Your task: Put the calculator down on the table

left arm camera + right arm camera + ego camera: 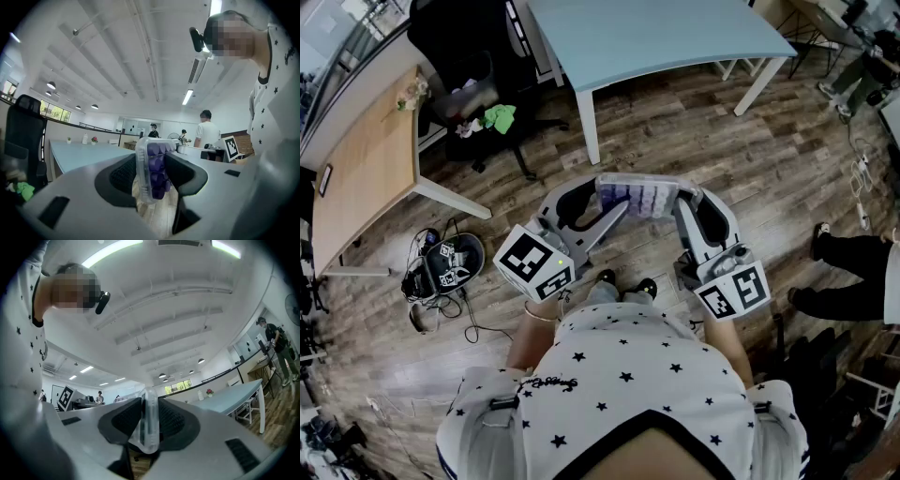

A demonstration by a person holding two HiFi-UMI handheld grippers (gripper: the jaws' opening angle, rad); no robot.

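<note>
You hold the calculator [639, 198] in mid-air above the wooden floor [694, 122], well apart from the near edge of the pale blue worktop [675, 37]. Your left gripper [602, 201] pinches its left end and your right gripper [682, 201] pinches its right end, with pads pressed on its faces. By my reading, none of the placing is done. You need to carry it over the worktop, lower it flat, then release both grips.
</note>
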